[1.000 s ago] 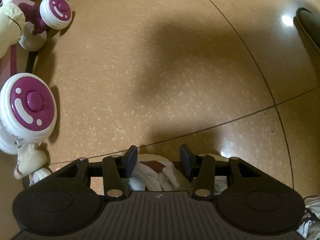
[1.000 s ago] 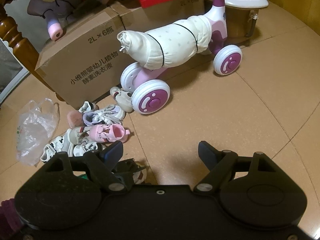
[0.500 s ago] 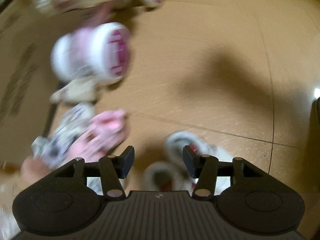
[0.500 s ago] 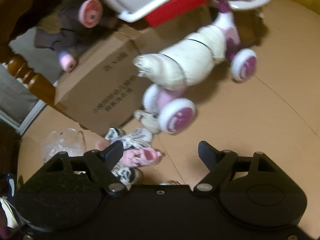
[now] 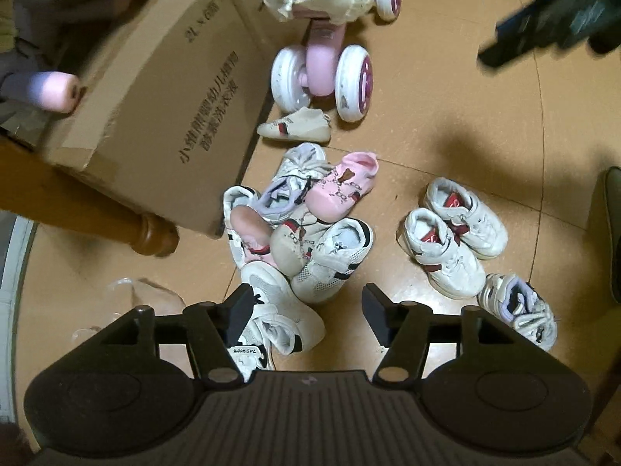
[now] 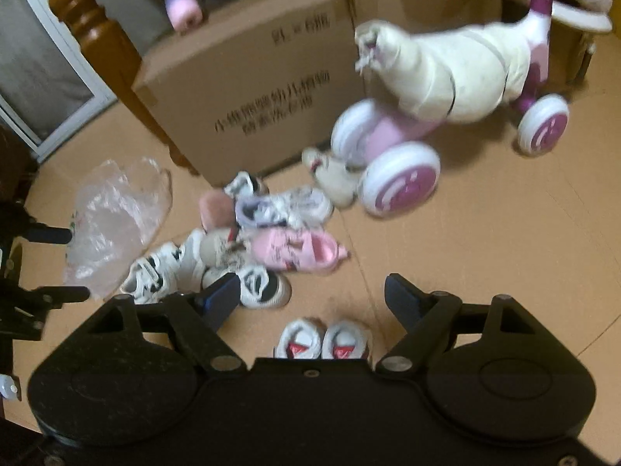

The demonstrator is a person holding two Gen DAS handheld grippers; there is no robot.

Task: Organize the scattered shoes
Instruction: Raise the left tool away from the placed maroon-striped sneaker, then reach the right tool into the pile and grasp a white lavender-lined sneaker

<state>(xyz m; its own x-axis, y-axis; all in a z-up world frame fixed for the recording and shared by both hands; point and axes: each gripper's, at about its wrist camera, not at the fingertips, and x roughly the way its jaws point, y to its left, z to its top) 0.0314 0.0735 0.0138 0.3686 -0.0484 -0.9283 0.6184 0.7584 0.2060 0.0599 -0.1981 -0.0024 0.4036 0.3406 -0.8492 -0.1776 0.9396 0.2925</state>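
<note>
Shoes lay heaped (image 5: 299, 229) mid-frame in the left wrist view, just above the left gripper (image 5: 306, 310), whose fingers stood wide and empty. A white-and-red pair (image 5: 452, 237) sat side by side at right. The right gripper (image 6: 310, 297) was likewise spread wide, empty, the pair (image 6: 324, 341) between its fingers.

light: warm, dim indoor, from overhead
shadows: dark soft patch on floor (image 5: 485, 147) in left view
blur: right view motion-smeared, ride-on toy (image 6: 446, 89) soft; left view sharper
distortion: strong fisheye bending at edges
</note>
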